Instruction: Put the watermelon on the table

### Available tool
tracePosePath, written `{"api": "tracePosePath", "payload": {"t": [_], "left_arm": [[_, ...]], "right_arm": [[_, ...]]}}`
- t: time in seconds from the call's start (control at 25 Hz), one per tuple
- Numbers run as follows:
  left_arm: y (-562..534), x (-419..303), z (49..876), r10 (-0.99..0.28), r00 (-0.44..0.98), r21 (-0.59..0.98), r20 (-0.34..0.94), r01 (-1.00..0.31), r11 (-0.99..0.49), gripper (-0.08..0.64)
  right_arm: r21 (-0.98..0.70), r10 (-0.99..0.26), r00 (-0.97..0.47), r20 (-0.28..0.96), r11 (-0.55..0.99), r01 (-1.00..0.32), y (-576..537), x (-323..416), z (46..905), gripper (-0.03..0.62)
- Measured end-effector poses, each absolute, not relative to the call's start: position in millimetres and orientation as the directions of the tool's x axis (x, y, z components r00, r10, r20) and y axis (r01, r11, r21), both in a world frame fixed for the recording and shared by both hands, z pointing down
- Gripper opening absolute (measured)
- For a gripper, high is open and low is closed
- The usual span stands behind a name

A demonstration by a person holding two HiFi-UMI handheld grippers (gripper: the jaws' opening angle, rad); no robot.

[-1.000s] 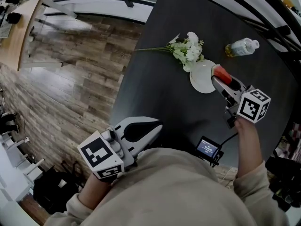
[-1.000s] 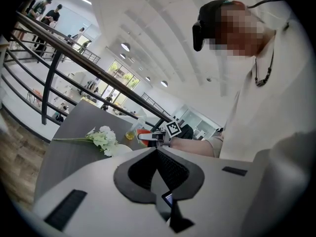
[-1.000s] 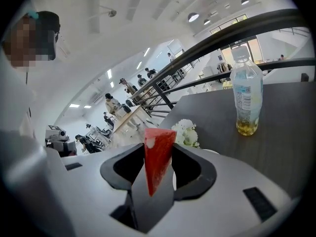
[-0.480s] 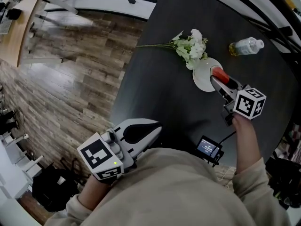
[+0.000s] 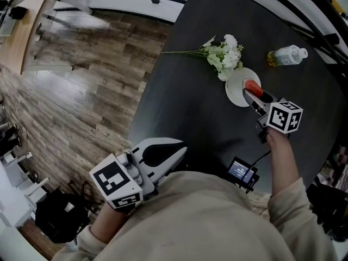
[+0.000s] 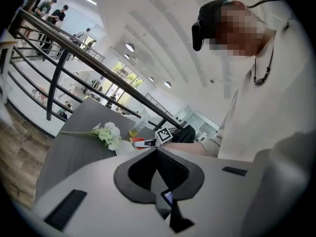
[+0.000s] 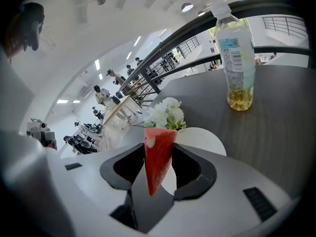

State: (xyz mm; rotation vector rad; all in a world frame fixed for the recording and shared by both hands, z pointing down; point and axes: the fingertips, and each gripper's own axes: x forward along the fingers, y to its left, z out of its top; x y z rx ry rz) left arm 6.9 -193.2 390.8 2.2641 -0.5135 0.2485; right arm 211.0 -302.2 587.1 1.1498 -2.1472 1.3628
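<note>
A red wedge of watermelon (image 7: 158,157) with a pale rind edge stands upright between the jaws of my right gripper (image 7: 159,148), which is shut on it. In the head view the right gripper (image 5: 251,93) holds the watermelon (image 5: 253,85) just over the near-right rim of a white plate (image 5: 235,94) on the dark table (image 5: 190,91). The plate (image 7: 202,137) shows right behind the wedge in the right gripper view. My left gripper (image 5: 184,144) is shut and empty, close to the person's body at the table's near edge, and its tips meet (image 6: 157,150).
White flowers with green stems (image 5: 223,56) lie beside the plate's far side. A plastic bottle (image 5: 286,55) with yellowish liquid lies at the back right. A small device with a lit screen (image 5: 241,172) hangs at the near table edge. Wooden floor lies to the left.
My right gripper has sunk toward the white plate with the watermelon still in its jaws. The left gripper has stayed where it was.
</note>
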Motion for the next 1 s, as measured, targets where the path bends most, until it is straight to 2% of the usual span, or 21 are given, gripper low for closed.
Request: {"api": "tracePosePath", "payload": {"t": [0.44, 0.6, 0.76, 1.0], "left_arm": [[-192.5, 4.6, 390.7, -0.297, 0.897, 0.665, 0.329, -0.443, -0.601, 0.003], [-192.6, 4.7, 389.7, -0.298, 0.899, 0.672, 0.321, -0.438, -0.597, 0.003], [-196.4, 2.4, 380.3, -0.330, 0.912, 0.732, 0.243, -0.396, -0.555, 0.003], [-196.8, 0.7, 379.9, -0.332, 0.912, 0.727, 0.240, -0.395, -0.562, 0.003]], "right_arm": [[-0.533, -0.400, -0.555, 0.730, 0.175, -0.828, -298.2, 217.2, 622.9, 0.187], [-0.477, -0.376, -0.512, 0.773, 0.189, -0.859, -295.5, 220.2, 635.2, 0.187], [-0.442, -0.360, -0.485, 0.797, 0.199, -0.875, -293.3, 220.8, 644.7, 0.187], [-0.342, -0.337, -0.418, 0.843, 0.263, -0.902, -291.0, 225.5, 657.3, 0.189]]}}
